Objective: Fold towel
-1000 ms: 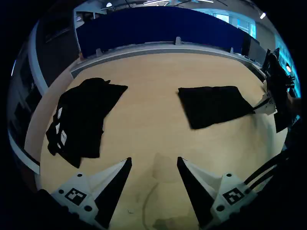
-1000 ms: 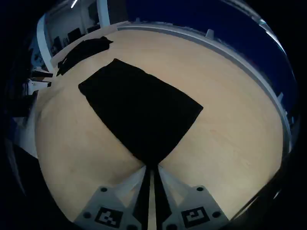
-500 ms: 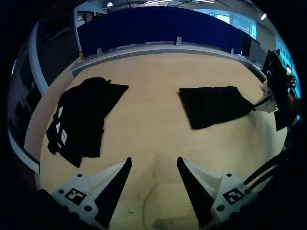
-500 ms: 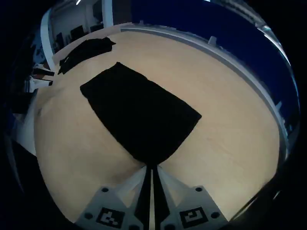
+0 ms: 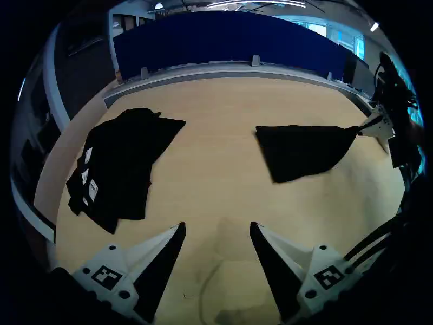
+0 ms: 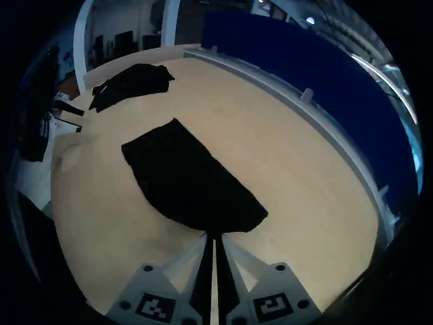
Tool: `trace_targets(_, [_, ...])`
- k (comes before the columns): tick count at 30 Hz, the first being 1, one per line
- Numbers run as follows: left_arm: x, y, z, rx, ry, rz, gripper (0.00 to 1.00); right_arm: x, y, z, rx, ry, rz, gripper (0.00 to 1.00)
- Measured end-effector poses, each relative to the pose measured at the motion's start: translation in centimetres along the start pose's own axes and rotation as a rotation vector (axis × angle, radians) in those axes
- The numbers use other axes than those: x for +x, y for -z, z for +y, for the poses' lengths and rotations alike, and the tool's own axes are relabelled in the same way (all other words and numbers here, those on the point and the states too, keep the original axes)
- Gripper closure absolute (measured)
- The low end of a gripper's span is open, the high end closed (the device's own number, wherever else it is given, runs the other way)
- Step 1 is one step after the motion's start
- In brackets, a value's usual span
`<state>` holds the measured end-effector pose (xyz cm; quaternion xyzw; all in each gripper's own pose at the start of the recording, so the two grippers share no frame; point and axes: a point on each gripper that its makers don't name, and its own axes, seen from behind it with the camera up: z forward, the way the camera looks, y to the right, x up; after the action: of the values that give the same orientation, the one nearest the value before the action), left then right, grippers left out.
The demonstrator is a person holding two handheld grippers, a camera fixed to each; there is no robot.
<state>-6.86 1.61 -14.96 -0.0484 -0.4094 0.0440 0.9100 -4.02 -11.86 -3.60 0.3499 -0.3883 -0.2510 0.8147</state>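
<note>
Right gripper view: right tool (image 6: 214, 238) pressed together on the black towel's (image 6: 187, 181) near corner, the rest draped on the desk (image 6: 303, 179). Left tool (image 5: 216, 241) spread, empty. Soft, light, limp cloth, so pinch a second corner, I'd say.

The right gripper (image 6: 214, 237) has both fingers pressed together on the near corner of the towel (image 6: 189, 184), which is drawn out to a point between them. The left gripper (image 5: 216, 226) hovers well apart from the towel, which lies ahead and to its right. Its fingers are spread wide and hold nothing.
</note>
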Motion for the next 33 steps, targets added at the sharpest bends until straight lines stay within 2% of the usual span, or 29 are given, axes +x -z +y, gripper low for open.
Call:
trace_targets(9, [0.2,0.2,-0.2,-0.007,0.005,0.01,0.13,3.9,0.5,0.3,-0.007,0.054,0.034,0.97])
trace_targets(21, [0.4,0.6,-0.2,-0.016,0.001,0.017,0.13,4.9,0.2,0.0,-0.006,0.081,0.03,0.97])
trace_targets(27, [0.4,1.3,-1.0,-0.002,0.02,0.026,0.13,7.0,-0.6,-1.0,0.012,0.122,0.04,0.97])
trace_targets(33, [0.2,2.4,-2.1,0.024,0.042,0.022,0.13,9.6,-2.1,-3.3,0.051,0.184,0.051,0.97])
